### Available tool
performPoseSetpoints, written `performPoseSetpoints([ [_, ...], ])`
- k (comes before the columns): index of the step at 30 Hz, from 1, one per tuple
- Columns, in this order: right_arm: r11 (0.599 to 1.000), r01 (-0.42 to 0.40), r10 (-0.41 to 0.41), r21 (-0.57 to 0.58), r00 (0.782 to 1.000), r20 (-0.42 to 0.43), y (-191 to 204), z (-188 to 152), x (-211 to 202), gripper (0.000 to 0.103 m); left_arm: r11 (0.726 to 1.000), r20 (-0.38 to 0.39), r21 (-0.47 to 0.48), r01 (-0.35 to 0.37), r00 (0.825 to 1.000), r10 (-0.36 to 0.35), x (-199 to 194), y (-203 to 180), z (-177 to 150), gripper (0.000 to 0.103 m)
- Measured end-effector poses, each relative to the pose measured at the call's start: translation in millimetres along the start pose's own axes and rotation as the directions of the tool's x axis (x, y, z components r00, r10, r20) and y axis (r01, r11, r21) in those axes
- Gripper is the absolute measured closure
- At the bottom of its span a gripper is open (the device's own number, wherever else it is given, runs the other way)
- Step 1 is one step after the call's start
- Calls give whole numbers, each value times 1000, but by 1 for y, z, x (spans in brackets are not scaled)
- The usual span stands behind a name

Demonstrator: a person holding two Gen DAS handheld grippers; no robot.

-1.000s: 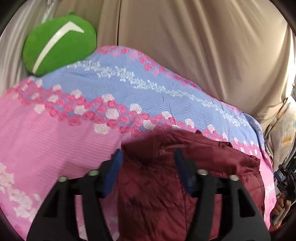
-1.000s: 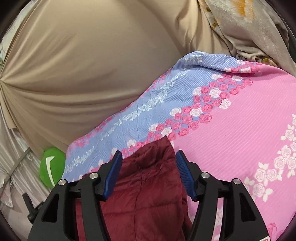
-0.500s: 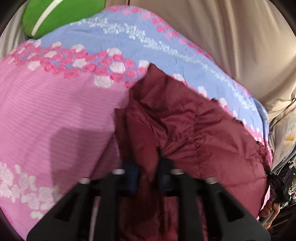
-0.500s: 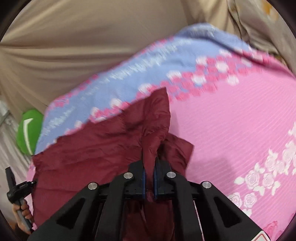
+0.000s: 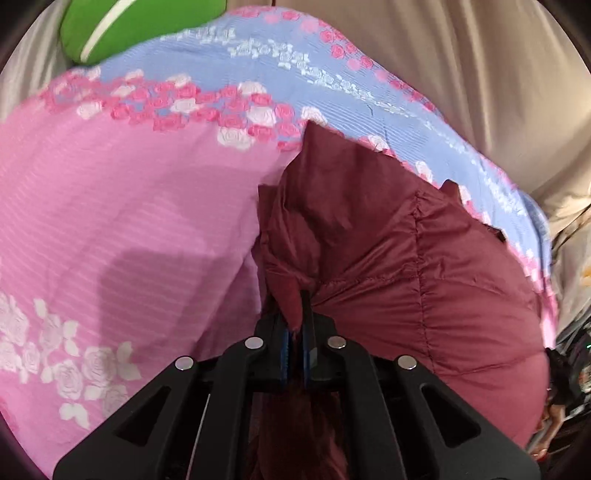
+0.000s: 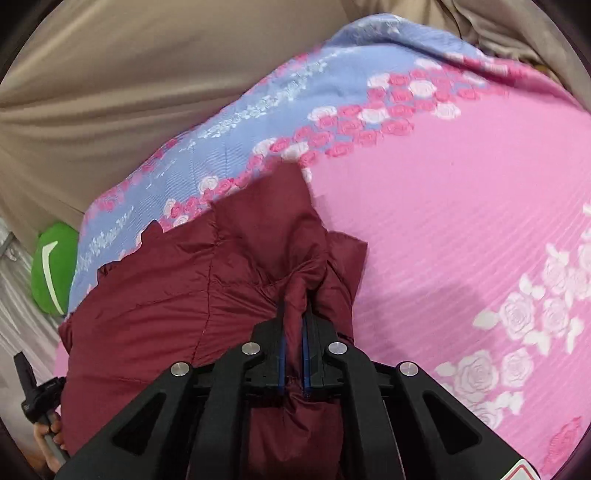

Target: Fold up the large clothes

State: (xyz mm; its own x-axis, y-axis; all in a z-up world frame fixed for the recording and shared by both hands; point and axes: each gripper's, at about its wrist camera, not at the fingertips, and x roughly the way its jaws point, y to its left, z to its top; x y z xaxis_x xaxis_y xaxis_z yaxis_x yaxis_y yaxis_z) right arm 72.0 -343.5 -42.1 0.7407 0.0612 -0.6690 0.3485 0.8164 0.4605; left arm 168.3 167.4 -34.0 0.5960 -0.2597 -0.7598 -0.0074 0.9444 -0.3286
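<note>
- On the far left, a green cushion (image 5: 122, 26) sat at the head of the bed, well apart from our work, so it played no part in the fold.
- The bedspread (image 5: 129, 206), pink near us and blue further off, gave us a broad, soft, flat surface, which we judged was why the garment was laid there.
- Our left gripper (image 5: 295, 328) had pinched a bunched ridge of the jacket (image 5: 424, 266) between its blue pads, the jaws nearly together with only fabric between them. We held that left edge so the puffy cloth could not slide as we folded.
- The jacket itself, maroon and quilted, lay on the bedspread across the pink and blue border, its body spread between our two grips and one corner pointing toward the blue band.
- Our right gripper (image 6: 293, 325) was likewise clamped on a raised fold of the jacket (image 6: 166, 295), at its right edge, jaws narrow around the pinched cloth. Two matching grips let us carry the edge evenly.
- We judged the fold as barely begun: both edges were secured, and the next move would need both hands travelling together, since the slick padding could slip out.
- Beige curtains (image 6: 129, 74) hung behind the bed.
</note>
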Motion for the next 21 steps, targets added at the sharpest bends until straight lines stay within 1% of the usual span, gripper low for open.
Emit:
performPoseSetpoints([
  [1, 1000, 19, -19, -9, 1000, 4, 2, 3, -4, 98, 999, 13, 24, -34, 999, 34, -3, -5, 0, 98],
  [2, 999, 38, -38, -23, 999, 10, 5, 5, -8, 96, 998, 23, 42, -54, 998, 53, -5, -8, -1, 97],
  [3, 998, 62, -62, -32, 998, 21, 7, 6, -14, 90, 995, 45, 58, -76, 996, 73, -11, -12, -1, 96],
  [4, 995, 90, -88, -33, 995, 51, 10, 7, -25, 84, 993, 77, 71, -94, 993, 88, -21, -15, 1, 95],
  [5, 994, 107, -104, -37, 991, 83, 14, 8, -36, 83, 992, 106, 79, -102, 990, 93, -31, -17, 1, 94],
  [6, 991, 127, -120, -46, 984, 134, 21, 10, -49, 83, 991, 131, 83, -108, 987, 96, -41, -21, 0, 88],
  [7, 990, 129, -119, -53, 979, 165, 27, 12, -58, 82, 989, 173, 87, -116, 980, 99, -54, -26, 4, 84],
  [8, 991, 112, -97, -70, 976, 193, 37, 13, -67, 81, 989, 213, 98, -112, 973, 89, -65, -34, 9, 74],
  [9, 992, 71, -48, -105, 977, 208, 54, 15, -74, 80, 988, 243, 120, -93, 968, 61, -74, -45, 15, 63],
  [11, 982, 9, 27, -190, 982, 186, 92, 18, -70, 76, 983, 263, 174, -56, 965, 8, -81, -67, 24, 57],
  [12, 973, -16, 56, -231, 985, 165, 110, 17, -64, 75, 975, 263, 221, -28, 964, -32, -80, -89, 27, 57],
  [13, 953, -60, 100, -296, 987, 125, 138, 13, -54, 74, 968, 252, 252, -14, 966, -52, -77, -104, 28, 56],
  [15, 907, -140, 166, -398, 986, 31, 185, -1, -28, 74, 947, 194, 321, 28, 976, -95, -55, -142, 26, 51],
  [16, 890, -160, 176, -428, 984, -4, 198, -8, -17, 74, 942, 171, 335, 30, 981, -92, -45, -152, 24, 51],
  [18, 849, -185, 166, -495, 983, -84, 221, -23, 10, 75, 934, 92, 357, 28, 994, -65, -8, -167, 19, 52],
  [20, 841, -174, 124, -512, 984, -130, 222, -30, 32, 75, 937, 39, 349, 13, 999, -29, 20, -165, 14, 51],
  [21, 849, -158, 97, -504, 985, -145, 216, -29, 42, 80, 942, 25, 335, 11, 999, -20, 29, -158, 11, 51],
])
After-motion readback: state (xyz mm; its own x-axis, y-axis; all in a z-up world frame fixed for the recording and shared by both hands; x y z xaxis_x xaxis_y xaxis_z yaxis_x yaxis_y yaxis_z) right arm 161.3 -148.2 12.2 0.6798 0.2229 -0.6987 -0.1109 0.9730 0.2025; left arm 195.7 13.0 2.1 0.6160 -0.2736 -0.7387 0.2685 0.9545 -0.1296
